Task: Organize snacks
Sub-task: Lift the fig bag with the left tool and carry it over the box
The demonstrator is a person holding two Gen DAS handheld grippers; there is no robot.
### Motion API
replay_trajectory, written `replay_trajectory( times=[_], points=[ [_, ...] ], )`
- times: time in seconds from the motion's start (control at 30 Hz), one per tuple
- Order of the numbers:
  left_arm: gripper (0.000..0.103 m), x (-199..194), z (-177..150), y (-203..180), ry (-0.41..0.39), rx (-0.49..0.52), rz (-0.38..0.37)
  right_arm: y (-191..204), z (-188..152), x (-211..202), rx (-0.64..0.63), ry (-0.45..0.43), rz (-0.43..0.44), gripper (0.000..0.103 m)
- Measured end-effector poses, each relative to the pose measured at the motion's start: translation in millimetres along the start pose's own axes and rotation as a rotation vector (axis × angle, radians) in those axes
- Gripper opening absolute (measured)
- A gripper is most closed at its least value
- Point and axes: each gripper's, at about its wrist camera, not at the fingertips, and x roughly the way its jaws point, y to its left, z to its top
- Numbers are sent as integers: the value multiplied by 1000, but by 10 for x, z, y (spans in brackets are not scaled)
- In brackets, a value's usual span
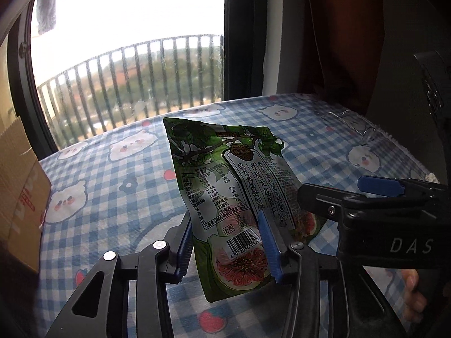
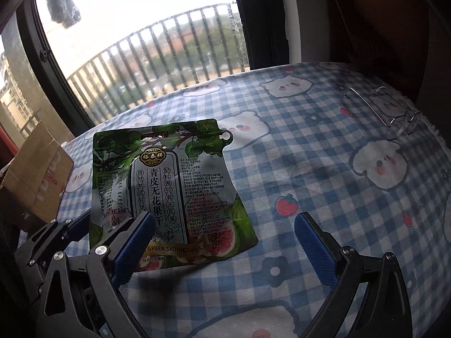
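Observation:
A green and silver bag of dried figs (image 1: 234,191) stands upright, pinched at its lower part between the blue pads of my left gripper (image 1: 228,250), which holds it above the checked tablecloth. In the right wrist view the same bag (image 2: 166,186) shows left of centre, with the left gripper's fingers (image 2: 76,225) at its lower left edge. My right gripper (image 2: 225,242) is open and empty just right of the bag, its left finger in front of the bag's lower edge. It also shows from the side in the left wrist view (image 1: 377,188).
A blue checked tablecloth with bear prints (image 2: 310,169) covers the table. A cardboard box (image 1: 19,191) stands at the left edge, also in the right wrist view (image 2: 39,180). Wire-rimmed glasses (image 2: 394,112) lie at the far right. A window with railing is behind.

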Motion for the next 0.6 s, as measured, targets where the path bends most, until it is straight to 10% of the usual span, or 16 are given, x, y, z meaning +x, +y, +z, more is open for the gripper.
replay_trajectory(
  times=[0.2, 0.6],
  points=[
    [41, -247, -147, -271, -122, 179, 79, 63, 0, -116, -16, -34, 25, 100],
    [38, -244, -221, -60, -63, 117, 29, 184, -1, -106, -128, -46, 75, 100]
  ],
)
